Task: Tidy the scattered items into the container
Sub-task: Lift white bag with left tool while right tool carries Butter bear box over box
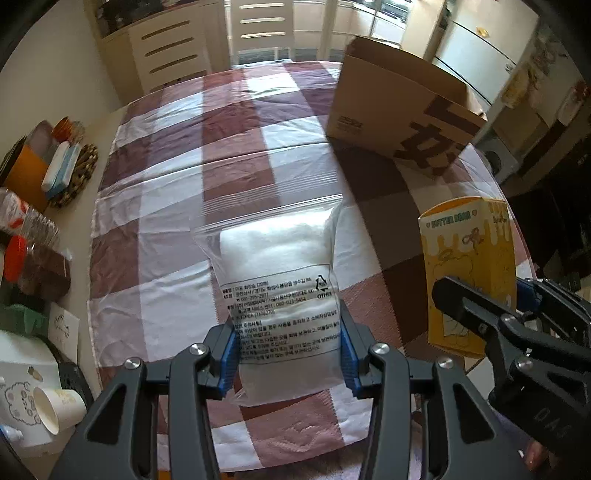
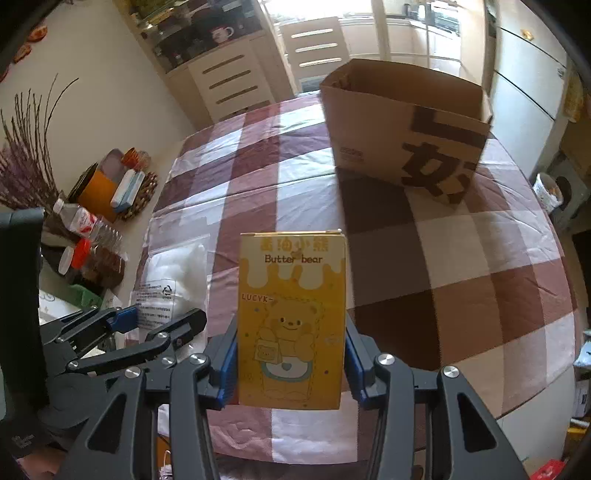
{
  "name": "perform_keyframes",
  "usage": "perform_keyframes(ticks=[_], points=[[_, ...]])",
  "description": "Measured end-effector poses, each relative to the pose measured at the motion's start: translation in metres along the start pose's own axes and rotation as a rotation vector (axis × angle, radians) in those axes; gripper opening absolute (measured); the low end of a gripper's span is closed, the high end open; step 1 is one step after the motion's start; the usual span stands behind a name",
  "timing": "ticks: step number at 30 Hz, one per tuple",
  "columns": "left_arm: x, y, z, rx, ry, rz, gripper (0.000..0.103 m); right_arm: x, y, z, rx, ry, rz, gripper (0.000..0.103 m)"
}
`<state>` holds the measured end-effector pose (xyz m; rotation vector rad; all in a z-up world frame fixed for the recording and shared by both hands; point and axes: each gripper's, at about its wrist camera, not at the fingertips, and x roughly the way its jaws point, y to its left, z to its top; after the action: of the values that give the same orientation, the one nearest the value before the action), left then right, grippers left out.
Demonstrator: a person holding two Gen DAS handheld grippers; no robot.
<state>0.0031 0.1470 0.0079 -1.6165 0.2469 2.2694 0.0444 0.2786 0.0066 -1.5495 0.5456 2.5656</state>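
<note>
My left gripper point(image 1: 288, 354) is shut on a clear zip bag of white cotton pads point(image 1: 280, 280), held above the checked tablecloth. My right gripper point(image 2: 291, 365) is shut on a yellow Butter bear box point(image 2: 291, 317), held upright. In the left wrist view the yellow box point(image 1: 469, 266) and the right gripper point(image 1: 480, 306) are at the right. In the right wrist view the bag point(image 2: 173, 280) and the left gripper point(image 2: 147, 325) are at the left. The open cardboard box point(image 1: 402, 114) stands at the far right of the table; it also shows in the right wrist view point(image 2: 402, 133).
The round table has a brown and white checked cloth point(image 1: 221, 147). At its left edge are bottles point(image 2: 88, 236), an orange holder point(image 1: 26, 173), a woven coaster point(image 1: 77, 173) and a paper cup point(image 1: 55, 406). A white drawer cabinet point(image 1: 173, 48) and a chair point(image 1: 262, 26) stand behind.
</note>
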Motion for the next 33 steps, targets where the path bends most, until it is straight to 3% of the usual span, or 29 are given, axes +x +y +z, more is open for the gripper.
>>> perform_keyframes(ticks=[33], points=[[0.012, -0.107, 0.038, 0.268, 0.017, -0.083, 0.046, -0.032, -0.088, -0.001, 0.204, -0.068, -0.119, 0.048]])
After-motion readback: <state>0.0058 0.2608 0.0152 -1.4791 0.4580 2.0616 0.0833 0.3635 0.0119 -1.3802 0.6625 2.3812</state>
